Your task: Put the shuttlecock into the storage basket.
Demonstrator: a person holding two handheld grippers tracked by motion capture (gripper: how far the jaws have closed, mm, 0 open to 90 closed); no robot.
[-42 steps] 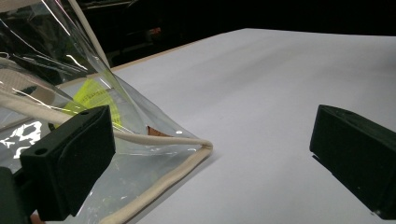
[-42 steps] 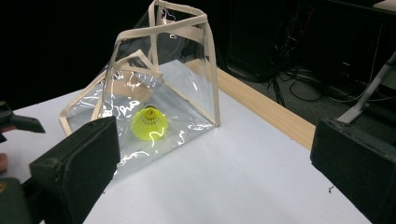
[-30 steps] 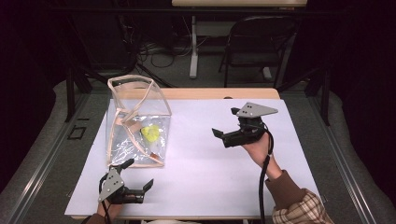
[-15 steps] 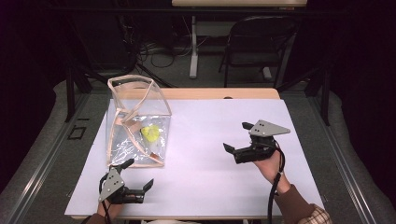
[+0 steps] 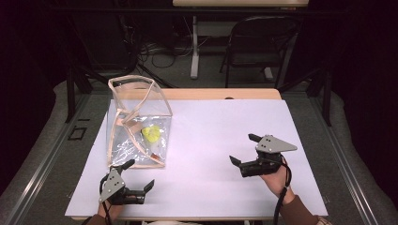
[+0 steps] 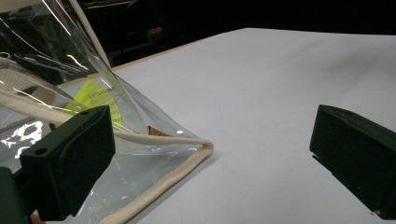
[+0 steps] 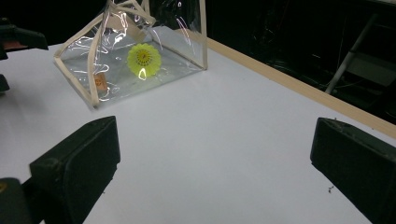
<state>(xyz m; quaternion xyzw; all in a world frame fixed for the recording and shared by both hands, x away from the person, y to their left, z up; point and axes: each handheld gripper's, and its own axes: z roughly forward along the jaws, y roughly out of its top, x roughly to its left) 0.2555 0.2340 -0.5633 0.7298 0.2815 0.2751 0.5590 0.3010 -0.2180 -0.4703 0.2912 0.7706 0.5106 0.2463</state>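
Yellow shuttlecock (image 5: pixel 151 133) already seen inside clear bag (image 5: pixel 136 123); both hand-held grippers (image 5: pixel 140 180) (image 5: pixel 245 149) held wide open, empty; nothing left apparent.

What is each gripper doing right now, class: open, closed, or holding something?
Left gripper: open, holding nothing, beside the clear bag.
Right gripper: open, holding nothing, above the white table.

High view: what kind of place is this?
Likely a lab or recording workspace: a white-covered table under a fixed camera, cables on the floor, and a folding chair behind in the dark.
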